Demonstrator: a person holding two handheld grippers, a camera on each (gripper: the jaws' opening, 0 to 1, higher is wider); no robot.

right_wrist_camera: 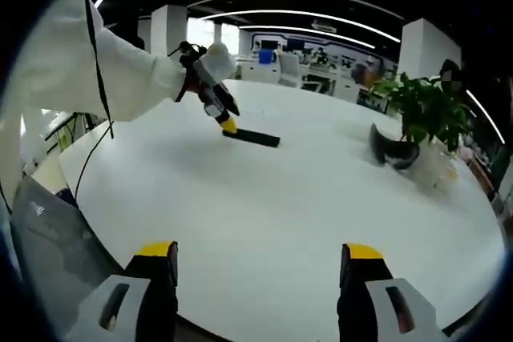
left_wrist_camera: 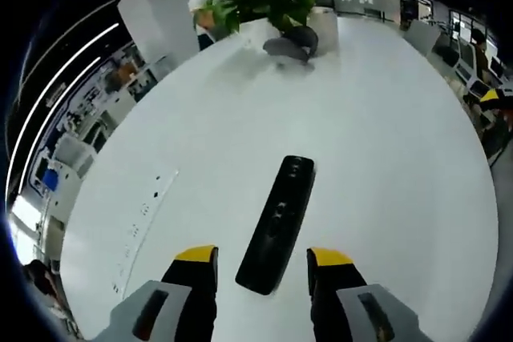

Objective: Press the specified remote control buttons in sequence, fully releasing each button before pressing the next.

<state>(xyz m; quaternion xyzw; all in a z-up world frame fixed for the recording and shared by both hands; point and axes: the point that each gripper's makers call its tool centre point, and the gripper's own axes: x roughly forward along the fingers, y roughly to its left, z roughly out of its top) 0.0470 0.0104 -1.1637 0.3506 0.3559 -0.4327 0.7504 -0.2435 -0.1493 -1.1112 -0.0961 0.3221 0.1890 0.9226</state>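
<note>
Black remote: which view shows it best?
Left gripper view. The black remote lies close on the white table, between the left gripper's open jaws, button areas discernible. Right gripper view shows it far off, a thin dark bar.

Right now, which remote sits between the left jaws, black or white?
The black remote: its near end lies between the open left jaws. The white remote lies flat on the table, off to their left side.

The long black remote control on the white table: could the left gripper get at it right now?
Probably yes. The long black remote control lies flat on the white table with its near end between the left gripper's open yellow-tipped fingers, nothing blocking.
</note>
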